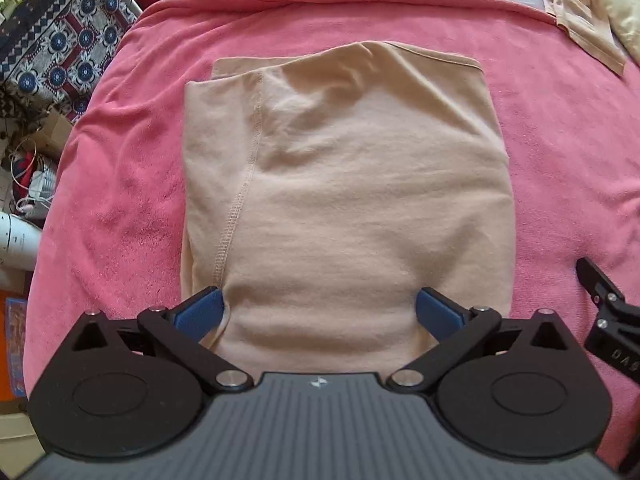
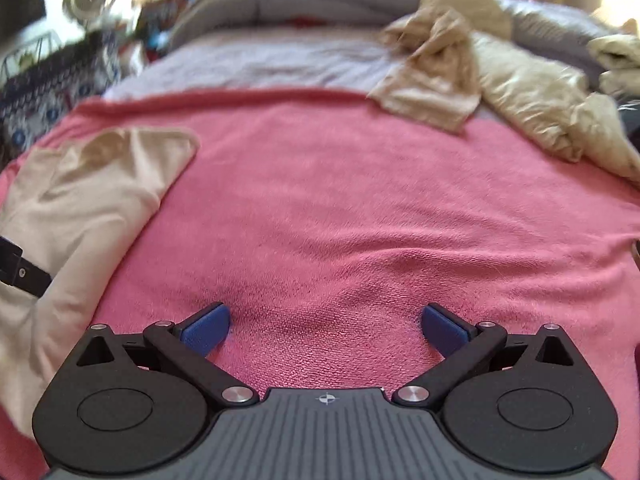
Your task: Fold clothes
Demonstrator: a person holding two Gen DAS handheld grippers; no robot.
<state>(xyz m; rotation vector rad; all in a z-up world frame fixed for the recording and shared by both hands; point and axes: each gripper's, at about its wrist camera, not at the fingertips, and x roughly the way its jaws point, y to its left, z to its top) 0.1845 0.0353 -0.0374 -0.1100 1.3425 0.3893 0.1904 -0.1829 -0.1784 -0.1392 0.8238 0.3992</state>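
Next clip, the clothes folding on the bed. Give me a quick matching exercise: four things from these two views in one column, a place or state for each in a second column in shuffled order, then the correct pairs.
Things
1. folded beige garment
2. pink blanket
3. left gripper
4. pile of unfolded clothes

Places or states
A. open, fingers either side of the garment's near edge
B. heaped at the far right of the bed
C. lying flat with a stitched seam showing on top
D. spread across the bed under everything

Pairs: 1-C, 2-D, 3-A, 4-B
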